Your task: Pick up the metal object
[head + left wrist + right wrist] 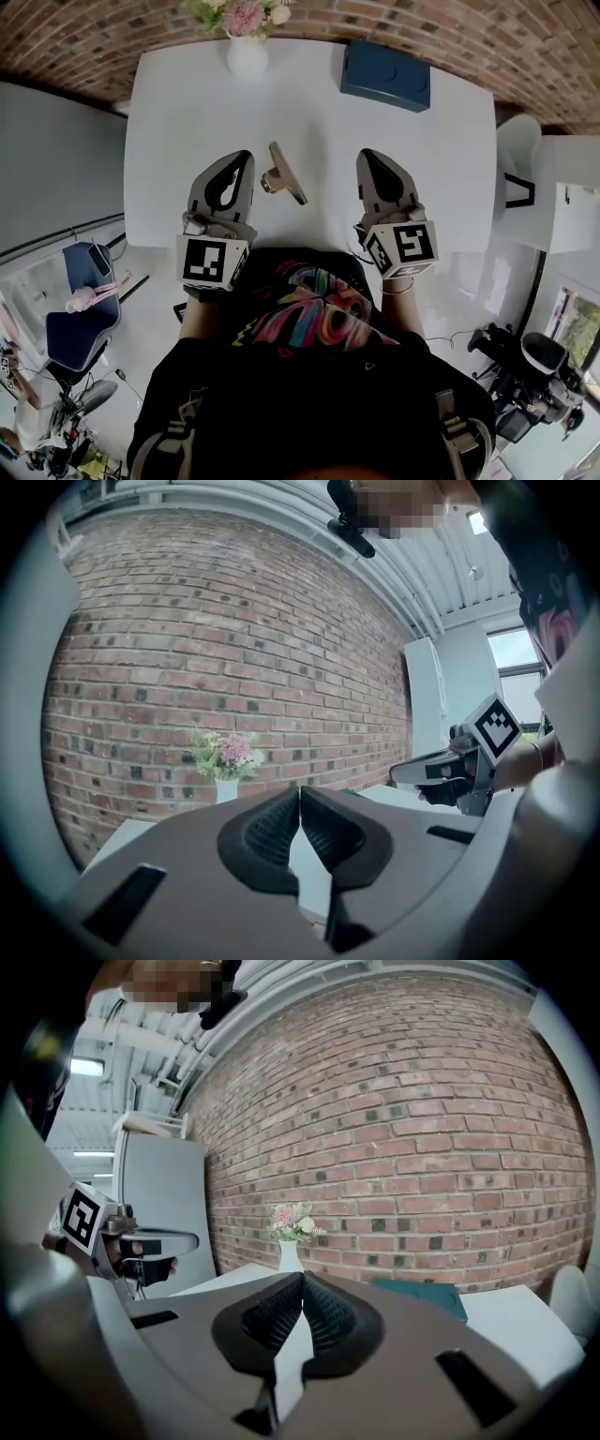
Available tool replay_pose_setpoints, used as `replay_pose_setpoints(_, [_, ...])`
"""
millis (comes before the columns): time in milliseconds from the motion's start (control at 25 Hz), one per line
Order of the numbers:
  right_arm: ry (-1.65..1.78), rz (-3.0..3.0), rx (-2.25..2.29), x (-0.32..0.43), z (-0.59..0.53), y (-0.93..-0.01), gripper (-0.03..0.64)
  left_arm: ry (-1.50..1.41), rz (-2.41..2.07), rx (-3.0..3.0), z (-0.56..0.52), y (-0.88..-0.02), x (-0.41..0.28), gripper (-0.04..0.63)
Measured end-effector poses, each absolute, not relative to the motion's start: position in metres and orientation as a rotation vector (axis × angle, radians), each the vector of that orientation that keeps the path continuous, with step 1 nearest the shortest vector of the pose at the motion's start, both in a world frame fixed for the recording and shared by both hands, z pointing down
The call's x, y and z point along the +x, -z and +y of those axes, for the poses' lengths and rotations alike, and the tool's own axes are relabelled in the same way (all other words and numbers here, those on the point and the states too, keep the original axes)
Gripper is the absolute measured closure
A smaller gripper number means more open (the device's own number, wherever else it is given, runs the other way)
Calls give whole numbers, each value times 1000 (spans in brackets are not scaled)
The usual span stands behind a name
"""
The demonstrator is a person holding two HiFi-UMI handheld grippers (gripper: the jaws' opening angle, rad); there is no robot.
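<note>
the metal object (pixel 283 174) lies flat on the white surface (pixel 319 112), with nothing touching it. just left of the metal object is the left claw (pixel 244 157), its jaws pressed together on nothing. right of the metal object, a little farther off, is the right claw (pixel 367 156), jaws likewise together and empty. beyond the metal object, at the far edge, stands a white vase (pixel 247 54) of flowers. beyond the metal object and to the right lies a dark blue box (pixel 385 75).
</note>
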State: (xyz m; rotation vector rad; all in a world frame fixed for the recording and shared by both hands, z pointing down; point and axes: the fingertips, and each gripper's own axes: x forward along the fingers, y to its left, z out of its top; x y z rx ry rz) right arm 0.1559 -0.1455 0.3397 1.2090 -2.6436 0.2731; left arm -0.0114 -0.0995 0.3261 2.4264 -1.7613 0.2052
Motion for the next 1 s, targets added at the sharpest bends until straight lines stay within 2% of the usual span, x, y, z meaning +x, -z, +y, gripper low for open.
replay_pose_setpoints(520, [-301, -2589, 1284, 157, -146, -343, 598, -140, -1700, 2460, -108, -332, -19, 563])
replay_pose_setpoints(560, [-301, -2587, 1285, 157, -146, -343, 598, -137, -1690, 2464, -108, -333, -19, 532])
replay_pose_setpoints(600, [-302, -2585, 1286, 156, -146, -344, 598, -139, -1681, 2465, -108, -335, -19, 471])
replay_pose_setpoints(800, [-308, -2578, 1291, 154, -147, -347, 598, -173, -1630, 2459, -106, -347, -20, 388])
replay_pose_setpoints(1000, [-309, -2571, 1278, 150, -145, -351, 598, -200, -1591, 2464, -106, -359, -20, 382])
